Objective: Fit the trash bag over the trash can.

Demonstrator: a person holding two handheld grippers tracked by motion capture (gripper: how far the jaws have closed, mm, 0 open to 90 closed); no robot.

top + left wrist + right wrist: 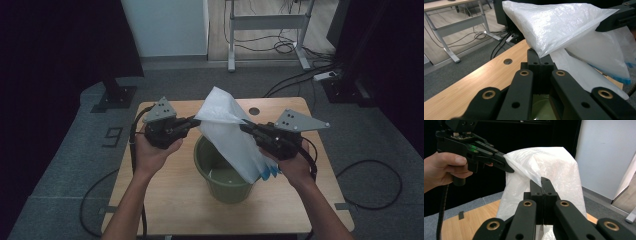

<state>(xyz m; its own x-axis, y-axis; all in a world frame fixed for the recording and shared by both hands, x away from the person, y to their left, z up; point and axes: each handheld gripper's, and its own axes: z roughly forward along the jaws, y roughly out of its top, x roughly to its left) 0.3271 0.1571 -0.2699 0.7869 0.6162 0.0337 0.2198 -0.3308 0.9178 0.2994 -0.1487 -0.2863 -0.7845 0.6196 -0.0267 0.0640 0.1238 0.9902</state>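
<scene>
Left gripper (192,121) and right gripper (246,128) both clamped on the white plastic bag's (227,132) rim, bag hanging above the green bin (220,175) on the tabletop (165,200). Film's light, limp, slippery; I grip the rim edges

Crinkly translucent plastic bag (231,131), matt wooden table (165,192)

wooden table (165,200) | grey desk frame (270,22) | floor cables (295,47) | white wall panel (165,25)
</scene>
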